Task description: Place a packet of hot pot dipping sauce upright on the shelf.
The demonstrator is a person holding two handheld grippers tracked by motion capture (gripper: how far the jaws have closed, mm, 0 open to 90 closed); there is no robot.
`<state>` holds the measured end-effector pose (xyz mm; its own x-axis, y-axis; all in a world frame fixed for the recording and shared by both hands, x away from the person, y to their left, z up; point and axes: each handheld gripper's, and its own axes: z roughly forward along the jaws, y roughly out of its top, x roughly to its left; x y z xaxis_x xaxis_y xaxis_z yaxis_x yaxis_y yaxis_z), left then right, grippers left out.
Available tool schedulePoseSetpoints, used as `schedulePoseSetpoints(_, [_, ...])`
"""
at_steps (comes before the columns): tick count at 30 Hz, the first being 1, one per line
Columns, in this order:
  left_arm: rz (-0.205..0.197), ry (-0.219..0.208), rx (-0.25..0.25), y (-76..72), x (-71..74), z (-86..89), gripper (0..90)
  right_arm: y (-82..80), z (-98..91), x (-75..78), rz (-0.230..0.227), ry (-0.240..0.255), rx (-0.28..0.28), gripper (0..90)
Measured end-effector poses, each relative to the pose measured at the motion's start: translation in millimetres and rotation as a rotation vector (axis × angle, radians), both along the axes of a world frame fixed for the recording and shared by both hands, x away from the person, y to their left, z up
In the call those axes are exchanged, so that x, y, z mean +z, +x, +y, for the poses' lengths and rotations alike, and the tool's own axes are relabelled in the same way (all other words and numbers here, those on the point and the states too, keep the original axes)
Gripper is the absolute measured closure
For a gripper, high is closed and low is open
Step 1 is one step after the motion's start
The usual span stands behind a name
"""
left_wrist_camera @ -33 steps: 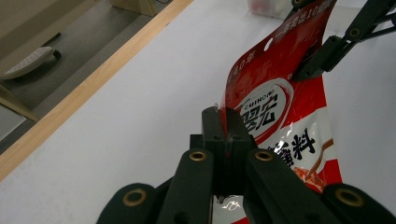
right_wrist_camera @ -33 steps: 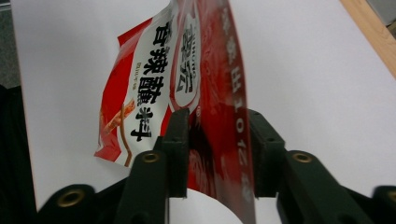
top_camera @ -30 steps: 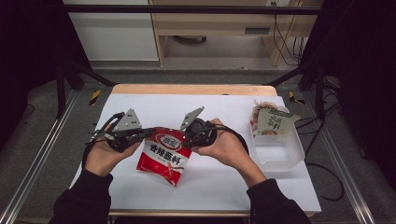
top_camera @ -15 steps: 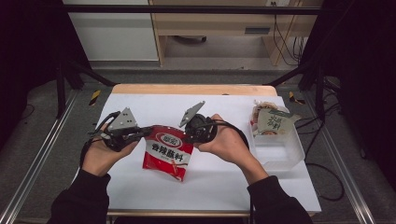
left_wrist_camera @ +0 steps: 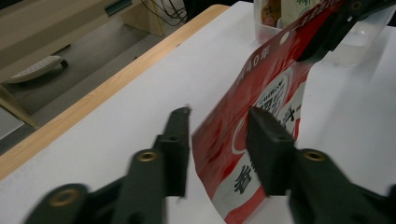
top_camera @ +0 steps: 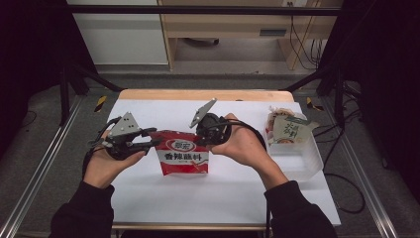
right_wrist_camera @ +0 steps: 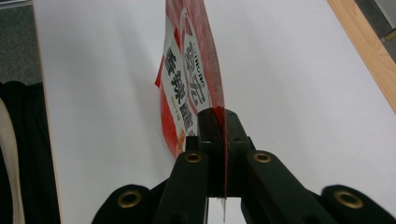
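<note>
A red snack bag [top_camera: 183, 156] with a white label hangs upright over the white table [top_camera: 223, 198]. My right gripper [top_camera: 204, 140] is shut on its top edge, and in the right gripper view the red bag [right_wrist_camera: 194, 88] runs away from the closed right gripper [right_wrist_camera: 218, 122]. My left gripper [top_camera: 151, 144] is at the bag's upper left corner. In the left gripper view the left gripper [left_wrist_camera: 219, 128] stands open, with the edge of the red bag [left_wrist_camera: 275, 88] between its spread jaws.
A clear plastic tub [top_camera: 302, 161] sits at the table's right edge with a green and white packet [top_camera: 287, 129] standing in it. A wooden strip [top_camera: 203, 94] borders the table's far side. Dark frame rails run along both sides.
The bag has swung from a tilt to hang level and has shifted slightly right and away. Both hands stay close to where they were.
</note>
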<state>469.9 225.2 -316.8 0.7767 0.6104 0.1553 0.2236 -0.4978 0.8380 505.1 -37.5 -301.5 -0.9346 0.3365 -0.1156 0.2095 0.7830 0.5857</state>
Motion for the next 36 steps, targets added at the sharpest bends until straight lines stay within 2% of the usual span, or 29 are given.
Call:
schedulePoseSetpoints(2, [0.001, 0.008, 0.017, 0.7, -3.1, 1.3, 47.0, 1.9, -1.3, 1.4, -0.003, -0.002, -0.004, 90.0])
schedulePoseSetpoints(9, [0.028, 0.001, 0.075, -0.4, -23.8, 9.5, 24.8, 6.3, -10.5, 5.9, -0.005, -0.004, -0.032, 90.0])
schedulePoseSetpoints(14, [0.054, -0.001, 0.111, -0.7, -43.9, 18.2, 15.7, 9.9, -18.9, 11.0, -0.013, -0.004, -0.051, 90.0])
schedulePoseSetpoints(15, [0.069, -0.004, 0.122, -1.3, -52.4, 20.7, 14.9, 10.3, -20.1, 11.8, -0.013, -0.003, -0.055, 90.0])
schedulePoseSetpoints(23, [0.109, -0.011, 0.173, -3.5, -87.3, 32.9, 11.9, 11.7, -36.9, 22.4, -0.034, 0.008, -0.06, 90.0])
schedulePoseSetpoints(25, [0.118, 0.006, 0.185, -2.6, -94.9, 35.6, 11.5, 11.0, -41.4, 25.1, -0.039, 0.007, -0.064, 90.0])
schedulePoseSetpoints(27, [0.116, 0.01, 0.21, -2.7, -100.0, 38.5, 10.8, 10.5, -45.5, 27.1, -0.04, 0.008, -0.067, 90.0])
schedulePoseSetpoints(29, [0.126, -0.015, 0.218, -4.1, -104.5, 41.6, 10.3, 9.7, -49.1, 28.7, -0.041, 0.01, -0.074, 90.0])
schedulePoseSetpoints(36, [0.157, -0.006, 0.229, -13.3, -122.6, 50.8, 8.3, 8.0, -64.0, 32.5, -0.048, 0.017, -0.089, 90.0])
